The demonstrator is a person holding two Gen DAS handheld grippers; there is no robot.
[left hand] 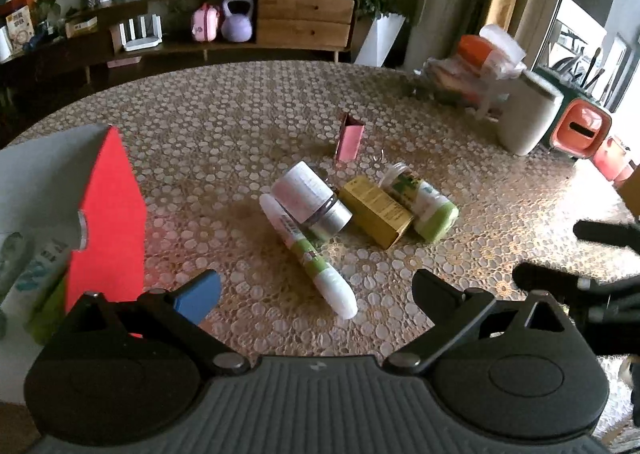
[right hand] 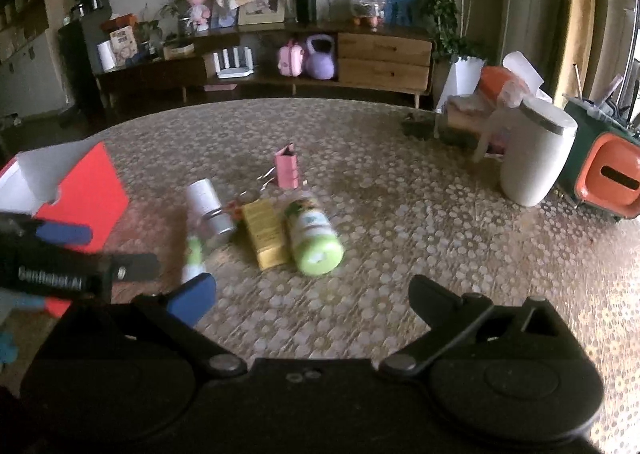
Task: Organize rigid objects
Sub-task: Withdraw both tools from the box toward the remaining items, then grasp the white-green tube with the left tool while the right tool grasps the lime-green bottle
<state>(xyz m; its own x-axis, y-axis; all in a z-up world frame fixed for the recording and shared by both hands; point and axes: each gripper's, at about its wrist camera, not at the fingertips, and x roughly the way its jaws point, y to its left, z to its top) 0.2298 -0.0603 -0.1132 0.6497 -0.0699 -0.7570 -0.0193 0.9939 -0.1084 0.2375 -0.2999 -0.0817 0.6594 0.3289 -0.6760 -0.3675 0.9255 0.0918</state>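
Note:
A cluster of items lies mid-table: a white and green tube (left hand: 308,254), a white bottle with a silver cap (left hand: 310,199), a yellow carton (left hand: 376,211) and a green-capped bottle (left hand: 424,203). A small pink box (left hand: 349,137) stands behind them. A red and white box (left hand: 102,221) stands open at the left with tubes inside. My left gripper (left hand: 316,292) is open and empty just in front of the tube. My right gripper (right hand: 312,298) is open and empty, short of the green-capped bottle (right hand: 314,240) and yellow carton (right hand: 266,234). The red box (right hand: 86,197) shows at its left.
A white canister (left hand: 528,117) and an orange and green holder (left hand: 580,129) stand at the table's right edge, with bags behind. The right gripper's fingers (left hand: 600,250) show at the right of the left view. A wooden sideboard (right hand: 384,61) stands beyond the table.

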